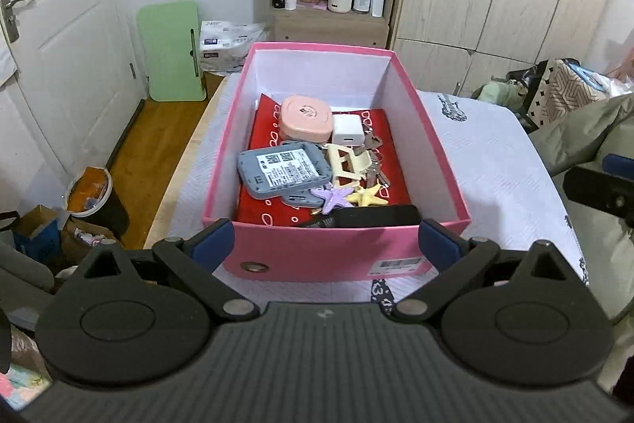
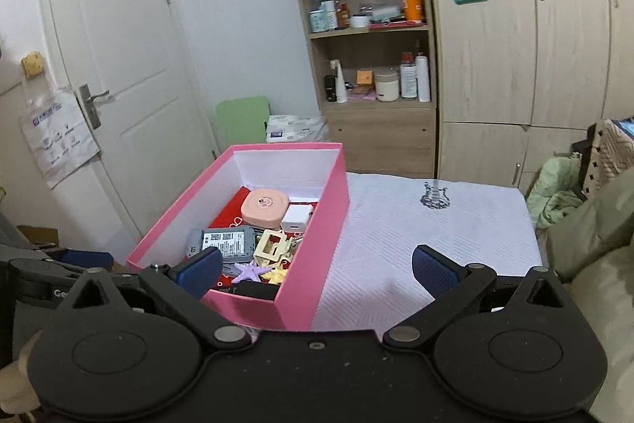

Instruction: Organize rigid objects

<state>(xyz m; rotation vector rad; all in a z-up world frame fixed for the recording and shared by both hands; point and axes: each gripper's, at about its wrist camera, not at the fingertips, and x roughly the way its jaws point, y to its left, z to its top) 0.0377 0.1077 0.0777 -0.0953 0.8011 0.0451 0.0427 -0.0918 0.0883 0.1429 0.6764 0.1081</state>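
Both claws stood wide open and empty, which, with the small things gathered in one container, suggested the sorting was at or near its end. The left gripper hung with its blue pads spread to either side of the near wall of the pink box, nothing pressed between them; the box lay just ahead of and below it, square on, so that this claw looked straight down its length. Inside, beyond the fingertips, a black flat device lay closest against the near wall, then the purple starfish and the yellow starfish side by side, the grey router ahead to the left, the cream hair clip and a bunch of keys ahead to the right, and farthest off the pink round case with the white charger beside it. All rested on a red sheet lining the floor of the box, probably so that loose hard items stayed corralled and visible. The right gripper was likewise parted and holding nothing; from it the box sat ahead and to the left, its left pad overlapping the near corner in view, its right pad over the bare white bedcover. No stray item showed on the cover near either claw.
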